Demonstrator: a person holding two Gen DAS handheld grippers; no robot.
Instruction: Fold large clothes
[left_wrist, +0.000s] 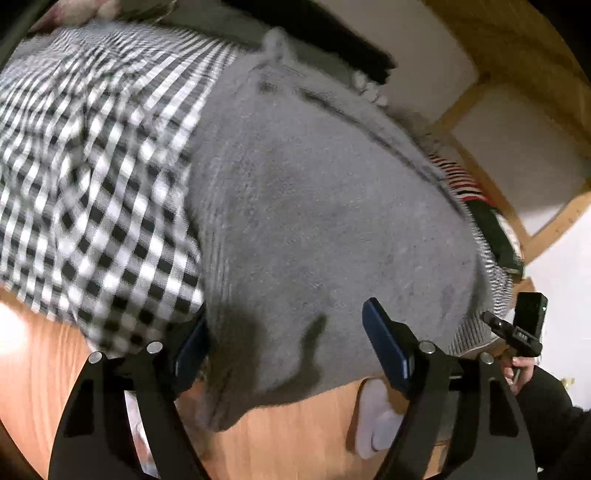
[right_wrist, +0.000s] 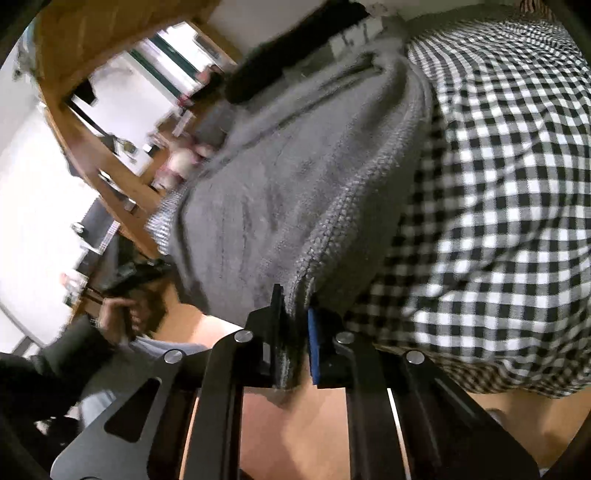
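A grey knitted sweater (left_wrist: 317, 206) lies spread over a black-and-white checked cover (left_wrist: 92, 177) and hangs over the near edge. My left gripper (left_wrist: 291, 350) is open, its blue-padded fingers on either side of the sweater's near hem, not closed on it. In the right wrist view my right gripper (right_wrist: 295, 332) is shut on the ribbed edge of the sweater (right_wrist: 288, 206), pinching the fabric between its pads. The checked cover (right_wrist: 498, 184) fills the right of that view. The other hand with its gripper (left_wrist: 517, 332) shows at the right of the left wrist view.
A wooden floor (left_wrist: 295, 435) lies below the hanging cloth. A white sock-like item (left_wrist: 376, 421) lies on it. A wooden frame (left_wrist: 480, 122) and striped clothes (left_wrist: 461, 177) stand behind the sweater. Shelves and a wooden frame (right_wrist: 92, 155) are at the left of the right wrist view.
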